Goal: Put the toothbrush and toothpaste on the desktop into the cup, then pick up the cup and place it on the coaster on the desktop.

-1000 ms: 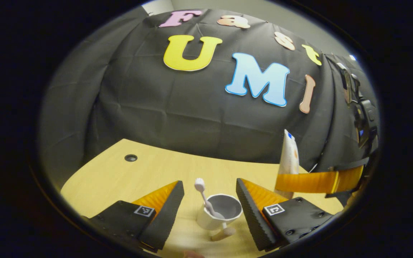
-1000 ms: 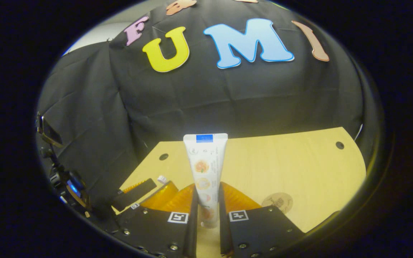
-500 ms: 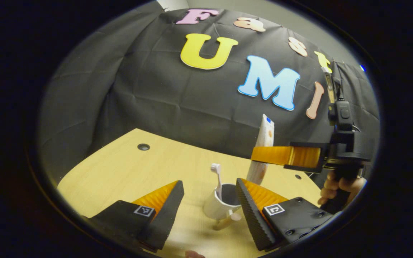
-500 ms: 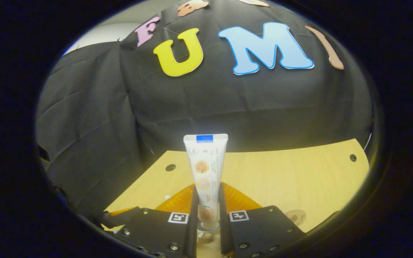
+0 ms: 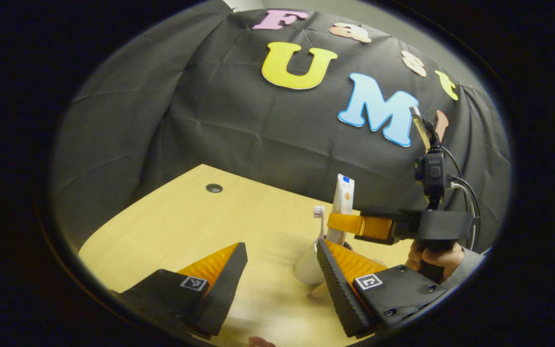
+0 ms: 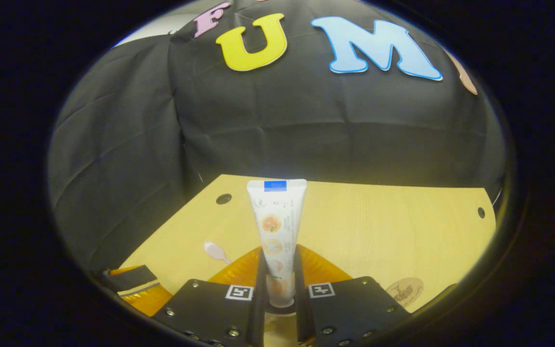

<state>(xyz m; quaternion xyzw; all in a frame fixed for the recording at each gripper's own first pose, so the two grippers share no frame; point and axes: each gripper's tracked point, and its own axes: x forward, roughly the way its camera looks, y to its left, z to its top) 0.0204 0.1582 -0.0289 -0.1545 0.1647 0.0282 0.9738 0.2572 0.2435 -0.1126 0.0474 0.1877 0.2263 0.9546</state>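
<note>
The white cup (image 5: pixel 306 270) stands on the wooden desktop (image 5: pixel 186 226), partly hidden behind one finger of my open left gripper (image 5: pixel 282 279), which holds nothing. The toothbrush (image 5: pixel 319 214) stands in the cup, head up. My right gripper (image 5: pixel 344 224), held by a hand (image 5: pixel 431 258), is shut on the white toothpaste tube (image 5: pixel 343 197) and holds it upright right over the cup. In the right gripper view the toothpaste tube (image 6: pixel 276 226) sits between the shut fingers of my right gripper (image 6: pixel 277 262), the toothbrush head (image 6: pixel 215 250) shows to its left, and the round brown coaster (image 6: pixel 405 291) lies at the lower right.
Small round holes sit in the desktop (image 6: pixel 378 226) near its back edge, one cable hole (image 5: pixel 214 188) on the left and another hole (image 6: pixel 481 212) on the right. A finger of my left gripper (image 6: pixel 130 284) shows at the lower left of the right gripper view. The black cloth wall closes the back.
The right gripper has carried the toothpaste leftward and down until it hangs over the cup. The cup has slid right in the left gripper view, and my left gripper stays open.
</note>
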